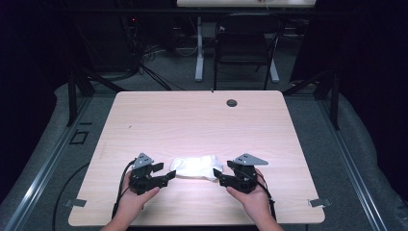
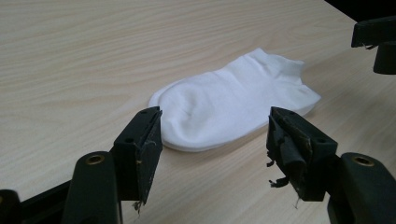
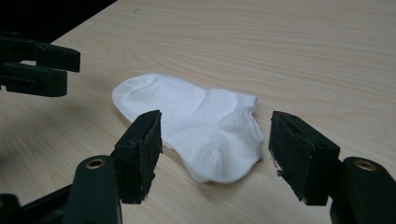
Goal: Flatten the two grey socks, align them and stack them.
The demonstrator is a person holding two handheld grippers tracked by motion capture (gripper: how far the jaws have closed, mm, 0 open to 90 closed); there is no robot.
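A white ankle sock [image 1: 195, 167] lies flat on the wooden table [image 1: 192, 120], near its front edge. My left gripper [image 1: 169, 175] sits just off the sock's left end, jaws wide apart and empty. In the left gripper view the sock [image 2: 233, 100] rests a little beyond the left gripper [image 2: 215, 140], clear of both pads. My right gripper [image 1: 217, 174] faces the sock's right end, open too. From the right gripper view, the sock [image 3: 196, 123] lies ahead of the right gripper [image 3: 215, 149], untouched, and the left gripper [image 3: 39, 65] shows at the far left.
A round cable hole [image 1: 232, 102] sits near the table's back edge. Behind the table stand a dark chair [image 1: 245, 45] and a white table leg [image 1: 199, 48]. Wood surface stretches beyond the sock. Metal clips [image 1: 320, 202] mark the front corners.
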